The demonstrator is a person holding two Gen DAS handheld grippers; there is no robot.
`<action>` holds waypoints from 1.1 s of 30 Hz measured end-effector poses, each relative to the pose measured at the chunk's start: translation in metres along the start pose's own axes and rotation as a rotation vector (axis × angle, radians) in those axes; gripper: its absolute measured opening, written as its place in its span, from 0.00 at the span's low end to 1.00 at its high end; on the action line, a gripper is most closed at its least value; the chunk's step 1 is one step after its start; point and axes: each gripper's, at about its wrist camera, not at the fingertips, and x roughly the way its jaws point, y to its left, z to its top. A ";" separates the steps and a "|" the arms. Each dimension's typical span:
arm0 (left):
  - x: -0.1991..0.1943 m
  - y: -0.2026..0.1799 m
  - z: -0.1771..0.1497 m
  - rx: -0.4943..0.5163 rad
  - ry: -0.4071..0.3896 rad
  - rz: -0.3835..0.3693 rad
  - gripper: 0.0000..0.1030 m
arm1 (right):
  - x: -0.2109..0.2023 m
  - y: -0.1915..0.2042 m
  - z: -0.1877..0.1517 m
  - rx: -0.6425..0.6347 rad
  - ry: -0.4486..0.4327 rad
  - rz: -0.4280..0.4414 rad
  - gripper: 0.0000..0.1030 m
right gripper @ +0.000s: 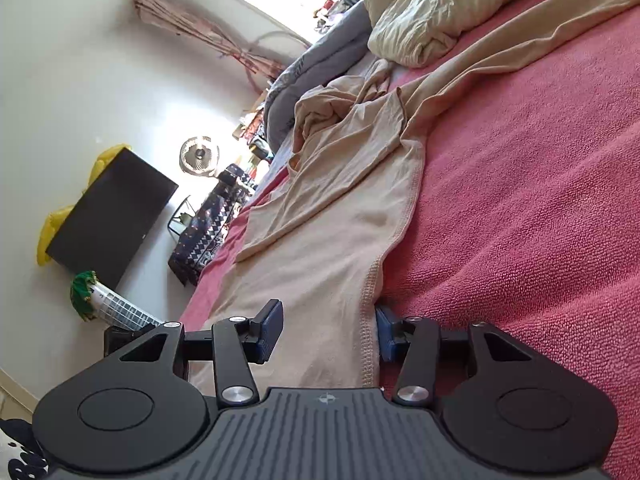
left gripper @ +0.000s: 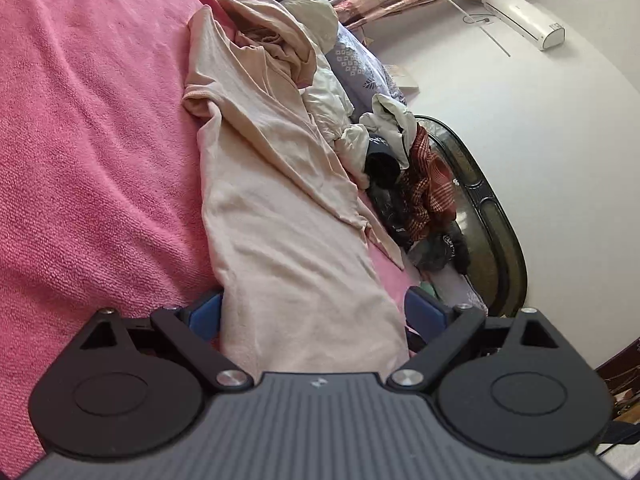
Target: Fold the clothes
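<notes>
Left wrist view: your left claw (left gripper: 316,314) stands wide apart, blue pads (left gripper: 204,316) clear on both sides of the beige garment (left gripper: 280,216). Cloth passes between the pads, but neither pad presses on it; nothing is gripped.

Garment position: it lies stretched out on the pink bed cover (left gripper: 92,140), running away from the claw toward a bunched heap of the same beige cloth at its far end. One sleeve opening folds out on the cover side of the garment. A cream pillow (left gripper: 316,16) sits just beyond the bunched end. On the garment's other side, away from the cover, a pile of dark, white and red-checked clothing (left gripper: 416,172) rests against a dark headboard (left gripper: 496,216). An air conditioner (left gripper: 524,16) is mounted on the wall above.

Right wrist view: your right claw (right gripper: 326,330) is about half open. The stitched hem of the beige garment (right gripper: 340,216) runs between its blue pads (right gripper: 272,328); you cannot tell whether the hem-side pad touches the cloth. The other pad stands clear, so no grip. The pink bed cover (right gripper: 520,200) lies on the hem side of the garment; the cream pillow (right gripper: 420,20) lies past its far end.
</notes>
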 end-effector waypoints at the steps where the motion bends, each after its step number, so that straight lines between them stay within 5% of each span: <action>1: 0.000 -0.002 -0.002 0.026 0.019 0.007 0.88 | 0.000 0.000 -0.001 0.003 0.003 0.006 0.48; 6: -0.007 -0.005 -0.016 0.067 0.091 -0.014 0.83 | -0.009 0.000 -0.009 0.007 0.029 0.085 0.52; 9: -0.004 0.001 -0.015 0.003 0.048 -0.057 0.83 | -0.009 -0.005 -0.009 0.044 0.021 0.141 0.57; 12: 0.007 0.005 -0.012 -0.024 0.017 -0.098 0.83 | 0.001 -0.004 -0.001 0.046 0.034 0.128 0.55; 16: 0.017 -0.003 -0.012 0.015 0.049 -0.035 0.76 | 0.014 0.005 0.003 0.035 0.045 0.056 0.51; 19: 0.011 0.004 -0.016 -0.059 0.073 0.038 0.45 | 0.011 0.014 -0.004 -0.010 0.056 -0.007 0.41; 20: 0.008 0.009 -0.019 -0.100 0.072 0.064 0.16 | 0.008 0.015 -0.007 -0.016 0.055 -0.021 0.35; 21: 0.007 0.017 -0.022 -0.156 0.080 0.094 0.02 | 0.004 0.013 -0.010 0.017 0.051 -0.025 0.32; 24: 0.003 0.020 -0.029 -0.215 0.061 0.073 0.00 | -0.003 0.009 -0.019 0.105 0.044 -0.051 0.08; 30: 0.006 0.009 -0.018 -0.197 0.084 0.166 0.00 | -0.033 0.028 -0.015 0.068 -0.096 -0.141 0.05; 33: 0.003 0.016 -0.017 -0.227 0.096 0.176 0.01 | -0.038 0.007 -0.015 0.138 -0.070 -0.224 0.04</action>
